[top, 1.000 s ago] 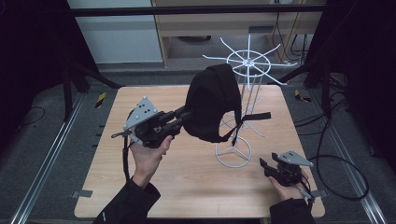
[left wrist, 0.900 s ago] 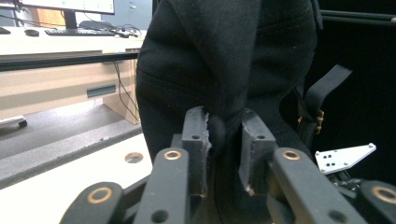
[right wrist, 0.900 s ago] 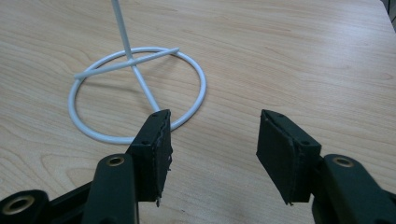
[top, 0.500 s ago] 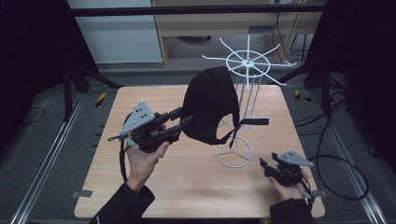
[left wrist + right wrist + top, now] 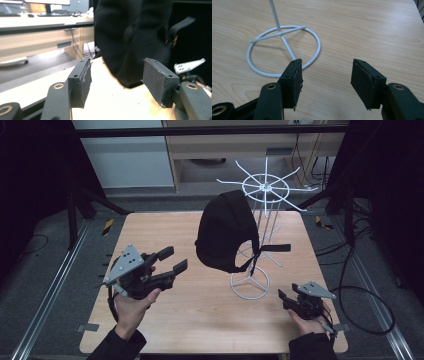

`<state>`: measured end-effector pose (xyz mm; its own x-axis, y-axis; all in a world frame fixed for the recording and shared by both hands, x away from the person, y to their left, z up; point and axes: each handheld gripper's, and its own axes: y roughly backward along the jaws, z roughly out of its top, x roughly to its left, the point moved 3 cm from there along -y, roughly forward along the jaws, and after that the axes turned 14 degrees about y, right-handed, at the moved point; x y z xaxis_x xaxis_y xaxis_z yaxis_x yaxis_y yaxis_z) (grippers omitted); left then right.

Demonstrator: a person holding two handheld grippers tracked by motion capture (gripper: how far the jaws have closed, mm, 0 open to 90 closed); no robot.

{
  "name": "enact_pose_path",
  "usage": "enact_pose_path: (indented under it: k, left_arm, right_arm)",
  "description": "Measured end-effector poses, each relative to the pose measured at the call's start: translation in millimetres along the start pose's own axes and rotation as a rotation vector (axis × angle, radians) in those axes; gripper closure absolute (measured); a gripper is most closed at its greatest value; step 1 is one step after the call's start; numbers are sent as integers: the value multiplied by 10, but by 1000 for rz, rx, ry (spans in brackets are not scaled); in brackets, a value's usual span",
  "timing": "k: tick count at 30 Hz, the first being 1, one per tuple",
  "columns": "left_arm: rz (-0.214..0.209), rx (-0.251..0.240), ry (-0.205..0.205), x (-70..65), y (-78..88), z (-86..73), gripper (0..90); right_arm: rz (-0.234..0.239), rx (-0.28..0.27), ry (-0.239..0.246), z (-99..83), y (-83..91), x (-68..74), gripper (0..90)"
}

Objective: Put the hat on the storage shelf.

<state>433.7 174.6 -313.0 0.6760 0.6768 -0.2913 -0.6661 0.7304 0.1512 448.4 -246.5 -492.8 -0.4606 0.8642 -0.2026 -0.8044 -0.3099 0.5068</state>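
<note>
Black cap point(image 5: 223, 231) hangs on the white wire rack point(image 5: 260, 210), its long axis near vertical. It lies at two o'clock from the left gripper point(image 5: 172, 260), the nearer one, jaws spread and empty. Right gripper point(image 5: 283, 297) rests released at five o'clock.

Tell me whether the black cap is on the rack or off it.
On. The black cap hangs from the white wire rack, clear of the table; the left gripper stands open, apart from it.
</note>
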Motion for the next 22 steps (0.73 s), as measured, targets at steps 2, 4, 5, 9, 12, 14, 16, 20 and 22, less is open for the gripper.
enact_pose_path:
  k: [2, 4, 5, 9, 12, 14, 16, 20, 22]
  left_arm:
    - [20, 13, 6, 86, 63, -84, 375]
    - [51, 29, 20, 215, 141, -212, 365]
    - [64, 36, 26, 267, 168, -255, 362]
    - [147, 59, 86, 597, 279, -511, 345]
    - [209, 90, 116, 808, 323, -687, 328]
    - [249, 115, 139, 952, 347, -816, 319]
    - [294, 145, 153, 1087, 363, -941, 315]
    - [360, 187, 201, 1334, 374, -1160, 304]
    - [401, 214, 206, 1448, 375, -1239, 298]
  right_arm:
    - [-6, 1, 1, -6, -4, -8, 416]
    - [-8, 0, 1, -8, -5, -10, 410]
    - [-7, 0, -3, -7, -4, -8, 405]
    - [-9, -3, -10, -9, -10, -6, 368]
    - [-13, -4, -11, -16, -15, -10, 347]
    - [-16, -3, -13, -22, -20, -17, 334]
    - [-16, -3, -18, -25, -22, -19, 318]
    - [-21, -2, -11, -33, -33, -28, 298]
    - [-19, 1, -12, -36, -37, -27, 294]
